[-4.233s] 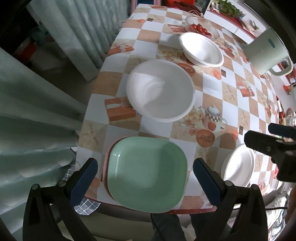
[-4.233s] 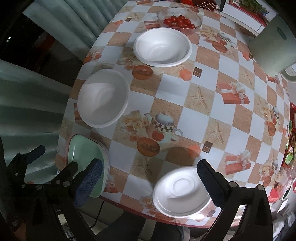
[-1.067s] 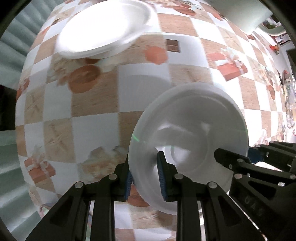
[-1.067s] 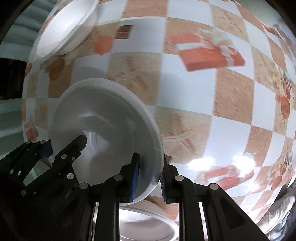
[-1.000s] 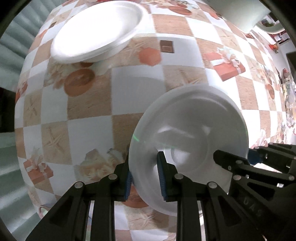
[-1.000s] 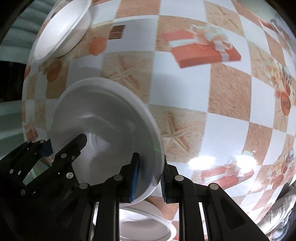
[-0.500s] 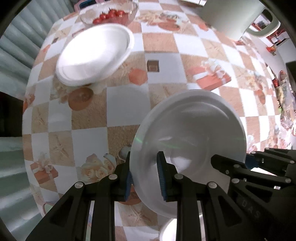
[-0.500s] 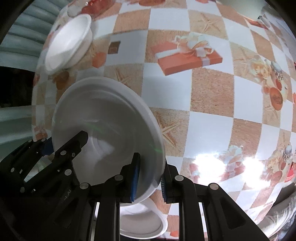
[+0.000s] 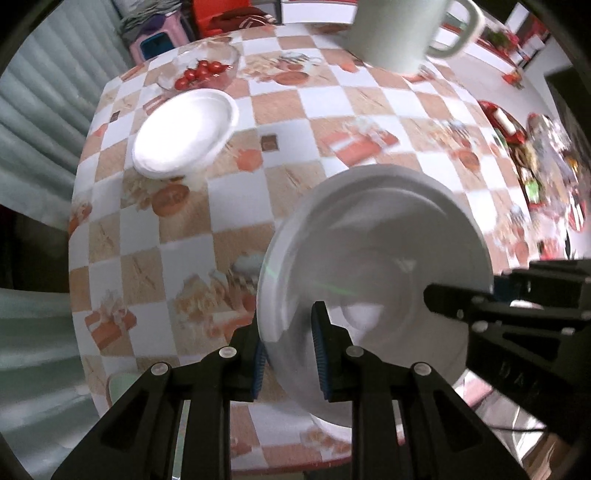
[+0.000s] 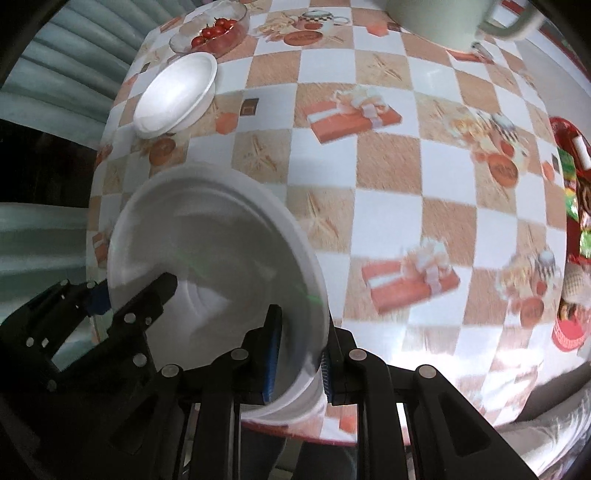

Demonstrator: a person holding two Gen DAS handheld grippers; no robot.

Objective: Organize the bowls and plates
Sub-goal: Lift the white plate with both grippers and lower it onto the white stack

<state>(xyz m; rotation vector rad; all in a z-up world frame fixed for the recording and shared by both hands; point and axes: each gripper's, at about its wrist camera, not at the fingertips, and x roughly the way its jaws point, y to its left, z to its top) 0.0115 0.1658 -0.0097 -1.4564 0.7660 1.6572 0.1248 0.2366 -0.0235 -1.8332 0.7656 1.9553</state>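
Observation:
A large white bowl (image 9: pixel 373 258) hangs above the checked tablecloth, carried by both grippers. My left gripper (image 9: pixel 288 347) is shut on its left rim. My right gripper (image 10: pixel 299 354) is shut on the opposite rim of the same bowl (image 10: pixel 218 266). In each wrist view the other gripper shows across the bowl: the right gripper (image 9: pixel 495 291) and the left gripper (image 10: pixel 96 299). A second white bowl (image 9: pixel 184 133) rests on the table at the far left. A white plate edge (image 9: pixel 328 421) peeks out beneath the carried bowl.
A glass bowl of tomatoes (image 9: pixel 199 70) stands behind the second bowl. A pale green jug (image 9: pixel 399 29) stands at the table's far side. Red trays with snacks (image 10: pixel 576 184) lie at the right edge. A green plate corner (image 9: pixel 122 384) shows at the near left.
Both grippers have risen with the white bowl held between them. The table looks farther off, and the tomato bowl and jug have come into view.

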